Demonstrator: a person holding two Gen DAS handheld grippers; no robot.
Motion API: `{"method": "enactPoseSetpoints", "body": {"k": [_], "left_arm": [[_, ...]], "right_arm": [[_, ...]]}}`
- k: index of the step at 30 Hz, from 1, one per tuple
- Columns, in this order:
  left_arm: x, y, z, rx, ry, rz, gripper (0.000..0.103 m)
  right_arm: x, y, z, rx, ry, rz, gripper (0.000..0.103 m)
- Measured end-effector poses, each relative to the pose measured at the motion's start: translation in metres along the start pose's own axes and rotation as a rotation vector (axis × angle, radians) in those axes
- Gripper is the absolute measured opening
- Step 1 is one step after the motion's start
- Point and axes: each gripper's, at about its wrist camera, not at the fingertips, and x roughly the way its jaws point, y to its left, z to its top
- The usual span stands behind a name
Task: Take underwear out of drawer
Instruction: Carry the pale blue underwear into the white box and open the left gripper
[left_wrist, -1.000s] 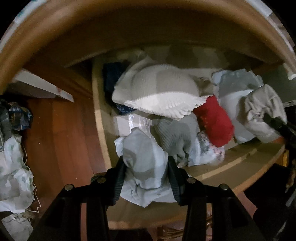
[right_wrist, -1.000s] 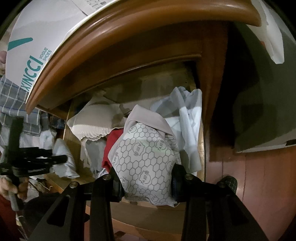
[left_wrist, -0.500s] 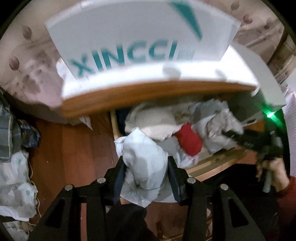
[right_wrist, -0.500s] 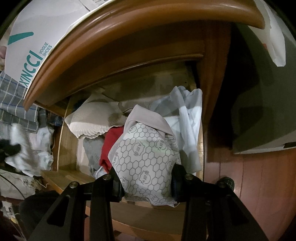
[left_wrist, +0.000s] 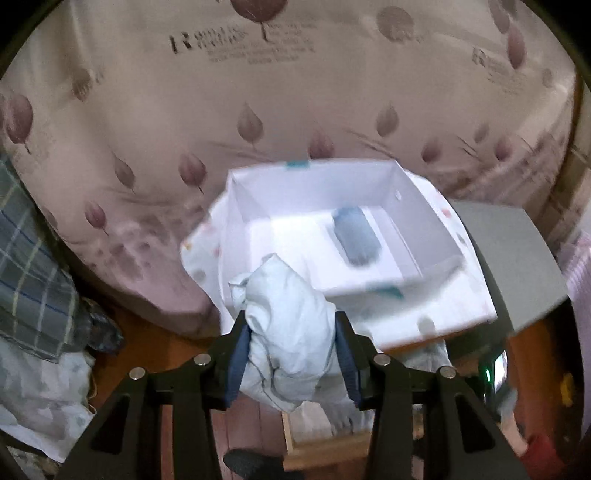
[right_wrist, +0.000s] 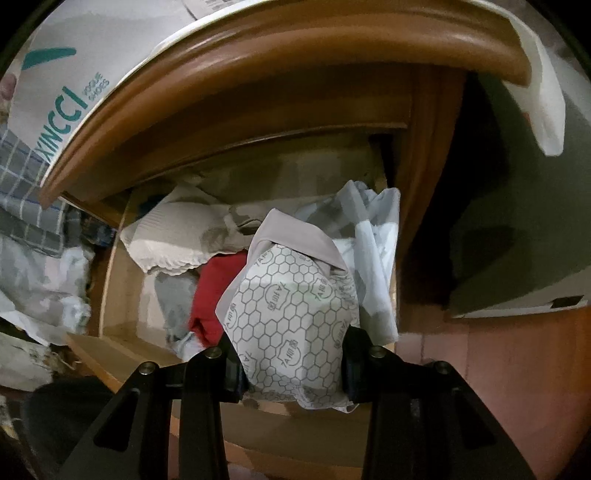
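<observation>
- Left gripper (left_wrist: 291, 356) clamped on a pale blue underwear bundle (left_wrist: 286, 332): soft crumpled cotton, bunched into a lump, sticking up past the blue finger pads (left_wrist: 236, 363). It's out of the drawer, held in front of an open white box (left_wrist: 332, 236).
- Right gripper (right_wrist: 291, 373) clamped on the honeycomb-print underwear (right_wrist: 291, 314): white fabric with grey hexagon pattern and small logo stamps, plain beige-grey band folded over the top. Hangs over the front right part of the drawer (right_wrist: 122, 354).
- Drawer is light wood inside, holds a loose pile: red garment (right_wrist: 216, 291) just left of the printed piece, cream ribbed piece with scalloped edge (right_wrist: 177, 240) behind it, grey knit (right_wrist: 173, 299) at the left, white-grey crumpled cloth (right_wrist: 369, 251) on the right.
- Above the drawer: rounded glossy brown wooden top edge (right_wrist: 258, 70); the white box with teal lettering sits on it.
- White box is rigid card, square walls, with a blurred blue-grey oblong item (left_wrist: 356, 236) inside.
- Behind the box: pink quilted mattress (left_wrist: 258, 92) with leaf print.
- Left edge: plaid fabric (left_wrist: 26, 266), reddish wood floor (left_wrist: 147, 339).
</observation>
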Motion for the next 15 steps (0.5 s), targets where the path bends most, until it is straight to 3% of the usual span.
{"method": "enactPoseSetpoints", "body": {"k": [9,15], "left_arm": [[0.049,0.000,0.065,-0.024,-0.021,0.084,0.044],[0.097,-0.002,0.078,-0.007,0.029,0.133,0.045]], "right_arm": [[0.003,0.007,0.000,-0.038,-0.007,-0.048,0.035],[0.002,0.003,0.000,-0.025,-0.004,-0.042,0.035]]}}
